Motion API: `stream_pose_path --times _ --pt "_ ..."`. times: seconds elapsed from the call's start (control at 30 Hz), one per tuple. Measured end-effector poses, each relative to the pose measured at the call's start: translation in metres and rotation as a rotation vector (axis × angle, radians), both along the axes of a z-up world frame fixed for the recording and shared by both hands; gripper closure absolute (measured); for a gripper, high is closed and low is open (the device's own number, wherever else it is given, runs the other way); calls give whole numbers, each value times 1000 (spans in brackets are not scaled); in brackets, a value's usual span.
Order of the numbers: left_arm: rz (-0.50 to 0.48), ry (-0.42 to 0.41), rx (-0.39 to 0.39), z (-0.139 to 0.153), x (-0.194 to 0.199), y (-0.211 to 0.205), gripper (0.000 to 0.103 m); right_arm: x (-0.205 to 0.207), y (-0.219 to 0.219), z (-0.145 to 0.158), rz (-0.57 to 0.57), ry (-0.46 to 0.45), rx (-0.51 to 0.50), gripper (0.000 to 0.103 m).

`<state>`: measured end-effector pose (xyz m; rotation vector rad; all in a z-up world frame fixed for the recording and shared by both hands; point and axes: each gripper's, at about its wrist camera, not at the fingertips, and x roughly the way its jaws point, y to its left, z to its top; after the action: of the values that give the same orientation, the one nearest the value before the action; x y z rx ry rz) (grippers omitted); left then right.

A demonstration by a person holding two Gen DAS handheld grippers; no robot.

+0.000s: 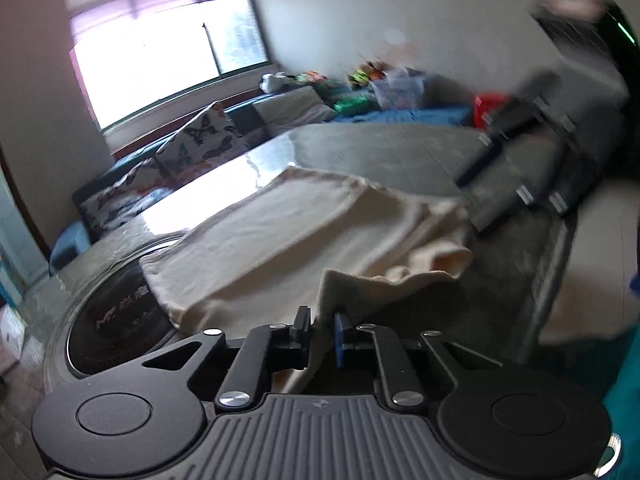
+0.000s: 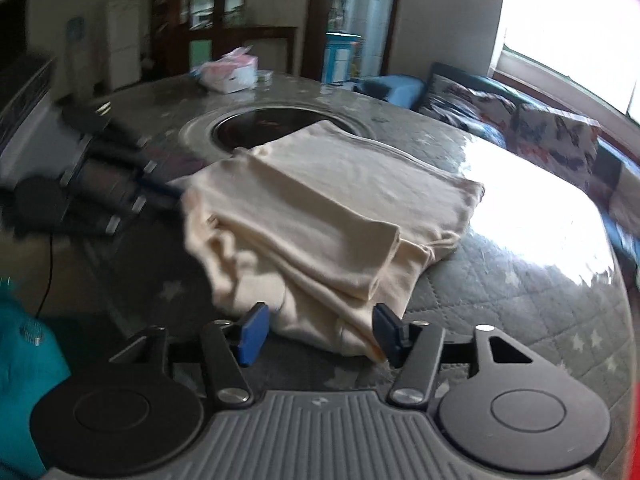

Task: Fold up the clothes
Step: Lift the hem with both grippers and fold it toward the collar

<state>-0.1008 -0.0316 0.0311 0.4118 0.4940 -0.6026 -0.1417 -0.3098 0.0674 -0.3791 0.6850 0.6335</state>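
A cream garment (image 1: 280,232), folded into layers, lies on the grey table (image 1: 380,148). In the left wrist view my left gripper (image 1: 322,326) is shut on the garment's near edge, and cloth rises between its pads. The right gripper (image 1: 472,184) shows blurred at the garment's far right corner. In the right wrist view the garment (image 2: 320,208) lies just ahead, and its near folded end sits between the wide-apart blue pads of my right gripper (image 2: 322,334), which is open. The left gripper (image 2: 172,192) appears blurred at the garment's left edge.
A round dark inset (image 2: 272,124) sits in the quilted table top (image 2: 520,280), partly under the garment. A tissue box (image 2: 230,72) stands at the far edge. A sofa with butterfly cushions (image 1: 200,136) runs under the window. A teal sleeve (image 2: 24,380) is at lower left.
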Motion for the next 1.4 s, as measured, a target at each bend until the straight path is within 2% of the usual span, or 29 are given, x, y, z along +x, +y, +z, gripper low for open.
stream_pose_path --times 0.13,0.27,0.33,0.43,0.5,0.57,0.6,0.67,0.9,0.93,0.97,1.0,1.1,1.4 --pt "38 37 -67 9 20 5 92 -3 10 -3 64 -52 -39 40" --pt "50 63 -90 10 32 5 92 9 23 -10 94 -84 -34 40" --pt "51 73 -90 8 34 6 92 17 28 -14 102 -76 -21 44" --pt "54 85 -88 5 32 9 88 32 34 -18 99 -38 6 59" --pt "53 83 -77 3 27 11 85 41 34 -18 87 0 32 74" --pt "42 75 -66 1 21 13 83 47 31 -17 70 33 64 82" --pt "41 68 -53 0 18 14 74 49 29 -15 58 50 83 84" --pt "39 52 -25 -3 13 15 63 53 26 -13 44 70 112 87" --pt "8 -9 86 -16 2 15 63 57 23 -4 19 72 161 91" --pt "2 -17 94 -17 2 15 64 57 23 -3 15 68 165 91" --pt "6 -25 100 -18 3 16 71 56 23 -3 11 63 169 92" --pt "10 -32 106 -18 4 16 85 55 23 -3 6 58 171 93" --pt "16 -28 82 -13 6 20 96 51 24 -2 -5 42 186 94" --pt "-6 -49 20 11 -20 27 97 24 17 24 20 -23 229 94"
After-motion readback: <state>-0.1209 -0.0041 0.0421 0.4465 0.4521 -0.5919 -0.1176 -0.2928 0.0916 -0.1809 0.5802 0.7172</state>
